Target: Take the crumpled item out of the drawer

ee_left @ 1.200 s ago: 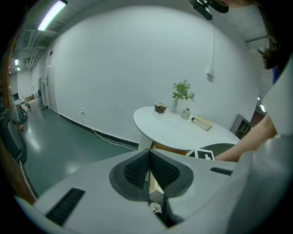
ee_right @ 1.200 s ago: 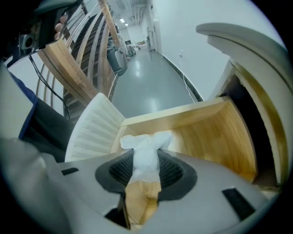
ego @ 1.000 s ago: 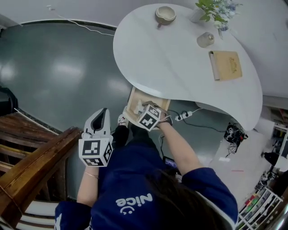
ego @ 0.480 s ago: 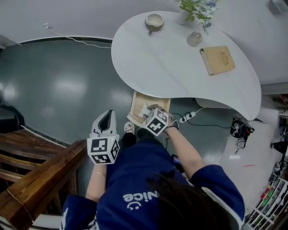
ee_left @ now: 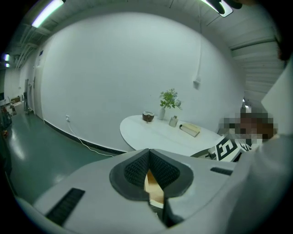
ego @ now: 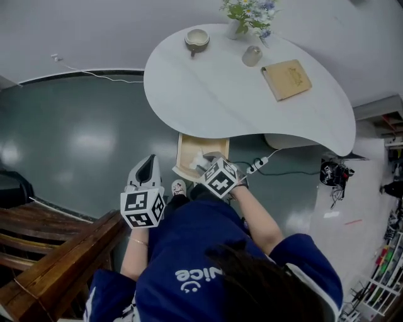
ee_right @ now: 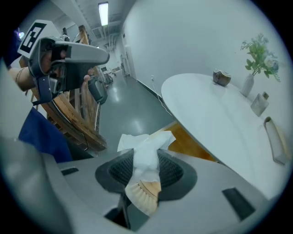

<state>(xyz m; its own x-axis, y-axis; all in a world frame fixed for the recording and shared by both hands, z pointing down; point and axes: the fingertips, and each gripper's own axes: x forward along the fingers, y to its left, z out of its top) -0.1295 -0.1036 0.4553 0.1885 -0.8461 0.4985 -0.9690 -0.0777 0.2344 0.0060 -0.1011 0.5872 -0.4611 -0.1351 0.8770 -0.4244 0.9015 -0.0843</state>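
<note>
Paper [ee_right: 145,145], white and crumpled, is pinched between the jaws of the right hand-held gripper [ego: 204,165], which are closed narrowly on it. From the head view the paper sits over the open drawer [ego: 183,156]. Whether it has cleared the rim cannot be told. The drawer is wooden and juts out towards the person from under the near edge of a white, rounded desk [ego: 208,94]. The left hand-held gripper [ego: 146,165] hangs to the left of the drawer, apart from it, with its jaw tips together and nothing between them.

Open room lies mainly to the left, where a wide stretch of dark, shiny floor [ego: 75,126] spreads out from the desk's left edge. Close on the person's left is a wooden stair rail [ego: 56,251]. To the right of the drawer, one power strip [ego: 255,166] with its cable lies on the floor just below the desk's edge.

Four things stand on the desk, all toward its far side and well apart from the drawer:
- one bowl [ego: 197,39]
- one vase of flowers [ego: 242,16]
- one small jar [ego: 252,56] near the vase
- one flat tan book [ego: 286,79]

The count is otherwise one drawer, one piece of paper and two hand-held grippers.
</note>
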